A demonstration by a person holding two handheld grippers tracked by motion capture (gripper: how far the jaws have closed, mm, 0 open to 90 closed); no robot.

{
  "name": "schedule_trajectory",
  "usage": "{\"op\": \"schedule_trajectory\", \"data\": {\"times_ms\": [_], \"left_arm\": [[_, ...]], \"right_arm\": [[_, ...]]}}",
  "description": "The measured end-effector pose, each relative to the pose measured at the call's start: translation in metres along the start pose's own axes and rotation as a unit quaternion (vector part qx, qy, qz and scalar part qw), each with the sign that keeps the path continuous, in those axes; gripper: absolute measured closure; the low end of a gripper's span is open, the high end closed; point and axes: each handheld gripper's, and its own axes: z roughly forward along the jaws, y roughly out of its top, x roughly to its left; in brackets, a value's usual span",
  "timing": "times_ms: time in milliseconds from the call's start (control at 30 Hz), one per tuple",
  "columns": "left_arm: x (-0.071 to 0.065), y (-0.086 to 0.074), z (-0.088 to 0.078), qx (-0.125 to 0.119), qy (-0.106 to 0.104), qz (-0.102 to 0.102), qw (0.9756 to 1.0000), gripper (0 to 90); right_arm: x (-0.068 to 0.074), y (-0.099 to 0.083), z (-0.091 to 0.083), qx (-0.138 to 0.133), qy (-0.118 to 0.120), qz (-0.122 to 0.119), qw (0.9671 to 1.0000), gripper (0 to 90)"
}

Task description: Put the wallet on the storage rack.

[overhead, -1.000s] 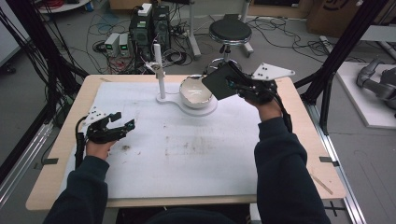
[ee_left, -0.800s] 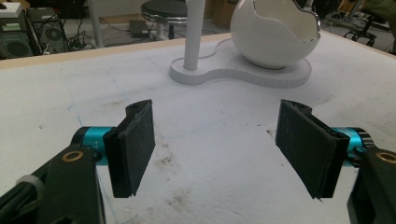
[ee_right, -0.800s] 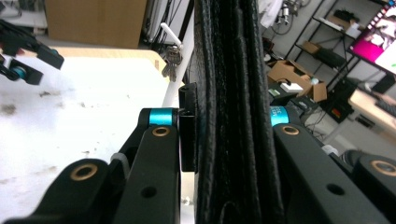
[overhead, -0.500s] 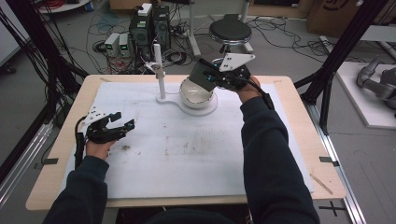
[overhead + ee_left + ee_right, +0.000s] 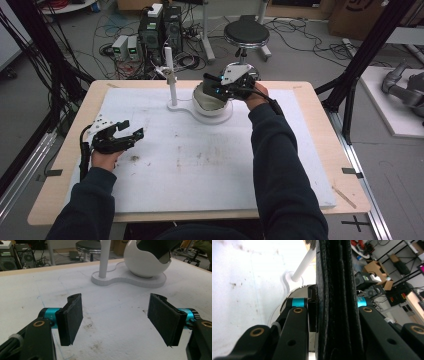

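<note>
A black leather wallet-like thing is clamped between the jaws of my right gripper, which is shut on it. It hangs edge-on over the open top of a white round bowl, and its lower end dips into the bowl's opening. The bowl sits on a flat white base that also carries a thin white post. Far to the left, my left gripper rests low over the white mat, open with nothing between its pads.
A white mat with dirty smudges covers the wooden table. Beyond the far edge are a black stool, computer boxes and loose cables. Black frame posts stand at the right side.
My right gripper has carried the black wallet leftward, from right of the bowl to over its opening, and lowered it in. The left gripper has stayed put.
</note>
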Motion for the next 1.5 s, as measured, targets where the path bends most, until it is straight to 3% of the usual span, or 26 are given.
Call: {"op": "schedule_trajectory", "data": {"times_ms": [267, 367, 400, 533, 633, 667, 900, 1067, 1133, 1167, 1333, 1500], "left_arm": [[0.001, -0.001, -0.002, -0.001, 0.001, -0.002, 1.0, 28.3], [0.001, -0.001, -0.002, -0.001, 0.001, -0.002, 1.0, 28.3], [0.001, -0.001, -0.002, -0.001, 0.001, -0.001, 1.0, 28.3], [0.0, -0.001, -0.003, -0.001, 0.001, 0.0, 1.0, 28.3], [0.0, -0.001, -0.003, -0.002, 0.002, -0.001, 1.0, 28.3], [0.0, -0.001, -0.003, -0.003, 0.002, -0.002, 1.0, 28.3], [0.0, 0.0, -0.003, -0.003, 0.002, -0.001, 1.0, 28.3], [-0.001, 0.0, -0.003, -0.002, 0.001, 0.001, 1.0, 28.3], [-0.001, 0.0, -0.003, -0.003, 0.001, 0.001, 1.0, 28.3], [-0.001, 0.0, -0.003, -0.003, 0.001, 0.0, 1.0, 28.3], [0.0, 0.0, -0.003, -0.002, 0.002, 0.0, 1.0, 28.3], [-0.001, 0.0, -0.002, -0.002, 0.002, 0.0, 1.0, 28.4]], "right_arm": [[0.009, -0.005, 0.022, 0.01, 0.038, -0.021, 0.999, 74.2], [0.014, -0.004, 0.025, 0.016, 0.061, 0.0, 0.998, 70.0], [0.016, -0.003, 0.028, 0.021, 0.071, 0.027, 0.9969, 61.5], [0.02, 0.0, 0.029, 0.025, 0.078, 0.052, 0.9953, 54.3], [0.02, 0.003, 0.026, 0.016, 0.083, 0.062, 0.9945, 49.8], [0.021, 0.005, 0.022, 0.013, 0.087, 0.075, 0.9933, 46.9], [0.022, 0.012, 0.005, 0.002, 0.101, 0.082, 0.9915, 48.2], [0.024, 0.014, -0.002, 0.014, 0.126, 0.075, 0.9891, 69.2], [0.027, 0.014, -0.003, 0.017, 0.127, 0.067, 0.9895, 72.7], [0.028, 0.014, -0.003, 0.014, 0.121, 0.052, 0.9912, 74.4], [0.041, 0.012, -0.009, 0.003, 0.066, -0.024, 0.9975, 79.8], [0.032, 0.012, -0.013, -0.008, 0.023, -0.017, 0.9996, 80.7]]}}
